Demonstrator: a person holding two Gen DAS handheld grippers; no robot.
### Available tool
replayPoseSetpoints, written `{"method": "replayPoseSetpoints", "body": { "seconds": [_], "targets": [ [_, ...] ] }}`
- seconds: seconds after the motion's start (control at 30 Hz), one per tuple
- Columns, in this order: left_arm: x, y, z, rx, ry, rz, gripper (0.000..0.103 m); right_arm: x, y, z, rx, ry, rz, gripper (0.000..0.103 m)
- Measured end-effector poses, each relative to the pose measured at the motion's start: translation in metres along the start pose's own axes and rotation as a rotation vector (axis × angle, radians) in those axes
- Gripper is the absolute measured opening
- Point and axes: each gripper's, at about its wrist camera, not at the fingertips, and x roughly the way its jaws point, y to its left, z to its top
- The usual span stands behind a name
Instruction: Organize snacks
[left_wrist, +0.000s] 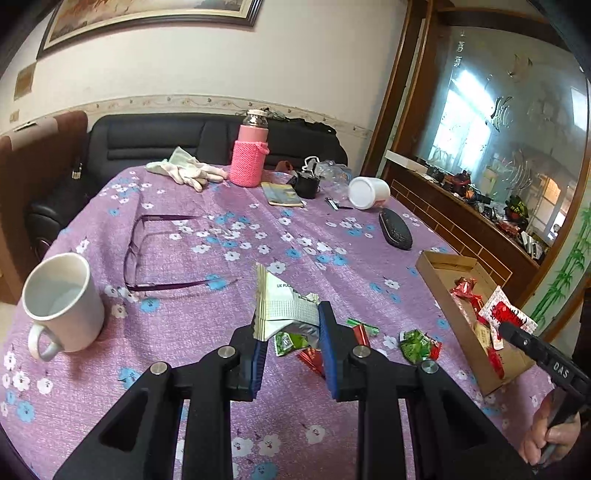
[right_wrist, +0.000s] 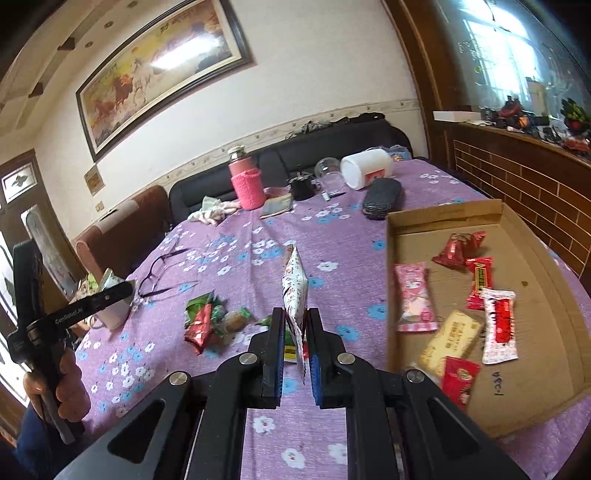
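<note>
Left gripper (left_wrist: 290, 325): jaws clamped on crumpled silver packet (left_wrist: 284, 302), held above the purple tablecloth (left_wrist: 184, 258).
Right gripper (right_wrist: 295, 325): jaws pinched on white-and-red sachet (right_wrist: 294, 288), upright.
Loose sweets (right_wrist: 207, 317): on cloth, left.
Cardboard box (right_wrist: 443, 218): right, holds 7 snacks.
Far: pink flask (right_wrist: 245, 181).

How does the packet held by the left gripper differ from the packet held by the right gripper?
The left gripper holds a silver foil packet that is crumpled and folded; the right gripper holds a white packet with red print that is flat and stands on edge. The silver packet bulges between the fingers, so they stand wider apart; the white packet is thin, so those fingers are almost together. Both are gripped and lifted off the purple tablecloth.
</note>
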Motion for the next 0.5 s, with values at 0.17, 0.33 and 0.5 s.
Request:
{"method": "replayPoseSetpoints", "body": {
  "seconds": [0.17,0.33,0.5],
  "targets": [
    [0.001,-0.012,0.000,0.020,0.018,-0.004,0.025,-0.006,-0.039,0.006,0.080,-0.028,-0.049,0.012],
    [0.001,-0.037,0.002,0.052,0.034,-0.034,0.025,-0.009,-0.085,0.007,0.187,-0.047,-0.118,0.012],
    [0.012,-0.084,0.007,0.108,0.075,-0.102,0.025,-0.013,-0.121,0.006,0.269,-0.075,-0.202,0.012]
  ]
}}
